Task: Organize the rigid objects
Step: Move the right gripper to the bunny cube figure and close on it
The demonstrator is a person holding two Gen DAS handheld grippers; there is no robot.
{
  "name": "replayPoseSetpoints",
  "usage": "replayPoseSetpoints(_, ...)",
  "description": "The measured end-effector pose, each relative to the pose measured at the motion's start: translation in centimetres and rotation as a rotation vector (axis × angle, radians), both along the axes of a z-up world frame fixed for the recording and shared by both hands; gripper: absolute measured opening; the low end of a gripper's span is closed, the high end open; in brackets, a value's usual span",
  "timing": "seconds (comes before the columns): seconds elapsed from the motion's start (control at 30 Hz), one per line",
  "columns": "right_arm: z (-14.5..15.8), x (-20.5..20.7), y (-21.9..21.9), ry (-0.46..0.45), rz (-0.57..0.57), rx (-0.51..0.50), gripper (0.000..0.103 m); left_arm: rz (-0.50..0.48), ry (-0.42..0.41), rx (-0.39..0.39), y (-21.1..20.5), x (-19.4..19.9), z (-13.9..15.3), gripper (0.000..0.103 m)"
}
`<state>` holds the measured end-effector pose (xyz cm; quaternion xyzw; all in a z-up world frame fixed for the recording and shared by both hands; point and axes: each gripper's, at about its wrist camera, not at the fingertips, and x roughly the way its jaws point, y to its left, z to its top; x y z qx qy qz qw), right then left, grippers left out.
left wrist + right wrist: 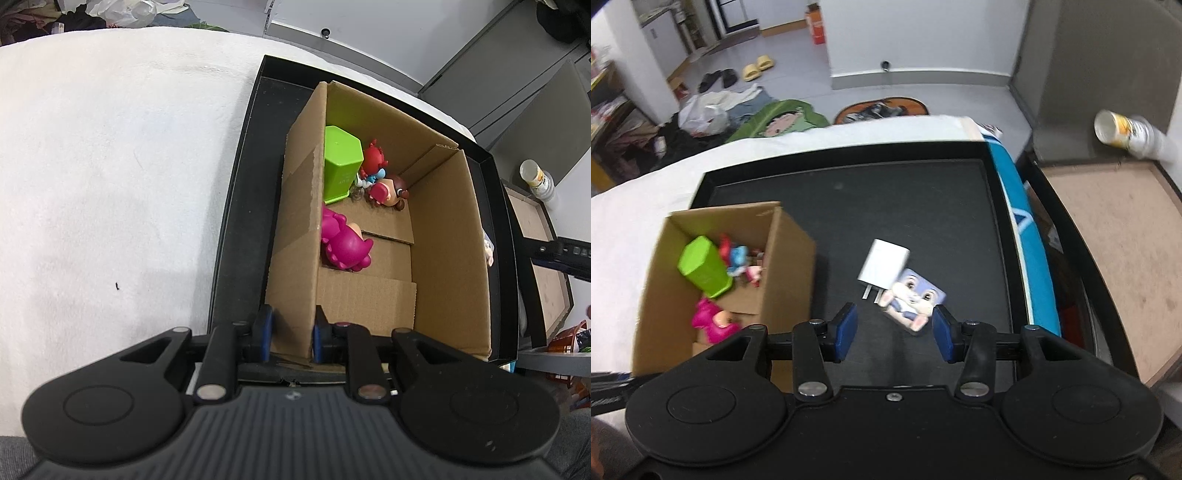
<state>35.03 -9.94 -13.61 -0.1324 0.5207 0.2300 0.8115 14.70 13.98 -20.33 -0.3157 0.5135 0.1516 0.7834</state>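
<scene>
A cardboard box [443,236] is seen standing inside a shallow black tray [849,206], which rests on a white cloth-covered surface [110,166]. The box's near wall is clamped between the blue pads of the left gripper [291,334] — one pad outside the wall, one inside. Several toys are gathered in the box: a green hexagonal cup [341,166] lying against the far left wall, a red figure [375,157] just beside it, a small brown-haired figurine [389,192], and a magenta toy [345,243] nearer the gripper.

On the bare tray floor to the right of the box, a white plug adapter [884,267] is seen lying flat, touching a rabbit-printed item [914,297]. The right gripper [894,334] is held above these with its jaws parted and nothing pressed between the pads — the rabbit-printed item shows in the gap beyond them. A pale can [1123,129] lies on its side well off to the right.
</scene>
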Motion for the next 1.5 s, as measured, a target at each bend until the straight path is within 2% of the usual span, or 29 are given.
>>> replayPoseSetpoints(0.43, -3.3, 2.5, -0.1, 0.03, -0.092, 0.004, 0.045, -0.013, 0.004, 0.008, 0.0, 0.1, -0.1, 0.02)
replayPoseSetpoints(0.63, -4.1, 3.4, 0.7, 0.025, -0.108, 0.013, 0.05, -0.019, 0.008, 0.014, -0.3, 0.3, 0.0, 0.02)
replayPoseSetpoints(0.93, -5.6, 4.4, 0.8, 0.014, -0.138, 0.02, 0.05, -0.021, 0.009, 0.01, -0.2, 0.2, -0.1, 0.02)
replayPoseSetpoints(1.13, -6.1, 4.3, 0.5, 0.029, -0.14, 0.0, 0.044, -0.023, 0.01, 0.014, -0.3, 0.3, 0.0, 0.02)
replayPoseSetpoints(1.33, -6.7, 4.2, 0.2, 0.059, -0.145, -0.05, 0.044, -0.024, 0.012, 0.015, -0.3, 0.4, -0.1, 0.02)
replayPoseSetpoints(1.5, -6.7, 3.8, -0.2, 0.073, -0.142, -0.054, 0.033, -0.023, 0.012, 0.013, -0.3, 0.4, -0.2, 0.02)
